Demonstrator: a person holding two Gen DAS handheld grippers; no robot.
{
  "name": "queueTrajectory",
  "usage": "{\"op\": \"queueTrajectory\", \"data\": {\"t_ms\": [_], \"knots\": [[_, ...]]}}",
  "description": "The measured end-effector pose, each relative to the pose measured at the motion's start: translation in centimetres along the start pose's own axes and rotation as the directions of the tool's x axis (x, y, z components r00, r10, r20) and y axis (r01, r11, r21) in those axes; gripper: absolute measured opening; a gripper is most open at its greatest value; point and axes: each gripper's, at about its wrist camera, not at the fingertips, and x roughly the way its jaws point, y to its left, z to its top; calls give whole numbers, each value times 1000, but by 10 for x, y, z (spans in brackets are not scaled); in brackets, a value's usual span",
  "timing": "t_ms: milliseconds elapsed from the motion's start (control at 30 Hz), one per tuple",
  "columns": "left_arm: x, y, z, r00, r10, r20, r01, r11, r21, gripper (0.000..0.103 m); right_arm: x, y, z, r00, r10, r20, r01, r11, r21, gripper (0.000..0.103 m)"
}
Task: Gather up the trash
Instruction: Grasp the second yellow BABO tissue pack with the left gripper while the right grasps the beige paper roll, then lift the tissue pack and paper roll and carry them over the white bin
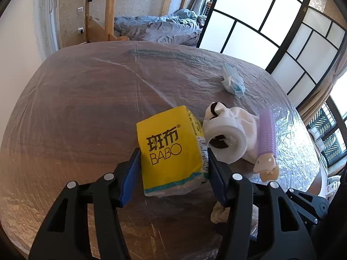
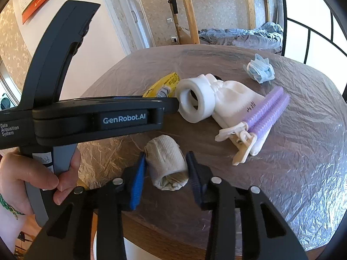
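My left gripper (image 1: 173, 162) is shut on a yellow BABO tissue pack (image 1: 169, 149), its blue pads pressing both sides. My right gripper (image 2: 166, 169) is shut on a crumpled beige paper towel wad (image 2: 166, 165) just above the table's near edge. The same wad shows in the left wrist view (image 1: 219, 214) behind the right finger. A crumpled blue face mask (image 1: 233, 81) lies farther back on the table, also in the right wrist view (image 2: 260, 69). The yellow pack's end (image 2: 164, 83) peeks out past the left gripper's body.
A round brown table (image 1: 86, 108) covered in clear plastic film. A white tape roll (image 2: 195, 103), a white cloth pouch (image 2: 234, 99) and a purple hair clip (image 2: 266, 112) lie mid-table. The left gripper's black body (image 2: 97, 117) crosses the right view. A bed stands behind.
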Motion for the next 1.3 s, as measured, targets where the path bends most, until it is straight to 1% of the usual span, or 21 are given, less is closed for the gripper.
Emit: {"op": "queueTrajectory", "data": {"t_ms": [200, 333, 500, 900, 1300], "knots": [[-5, 6, 1, 1000, -7, 17, 7, 1000, -23, 56, -10, 2, -4, 999, -17, 31, 16, 1000, 8, 37], [-12, 6, -2, 999, 11, 38, -10, 1000, -18, 56, -15, -4, -3, 999, -32, 42, 31, 999, 27, 37], [-16, 3, -4, 999, 26, 46, -26, 1000, -11, 56, -16, -11, -3, 998, -38, 41, 36, 998, 57, 37], [-25, -1, -11, 997, 40, 63, -39, 999, -12, 56, -25, -17, -9, 997, -59, 41, 55, 995, 86, 37], [-30, -1, -25, 997, 36, 62, -35, 999, -19, 56, -32, -22, -13, 996, -79, 43, 73, 990, 120, 37]]}}
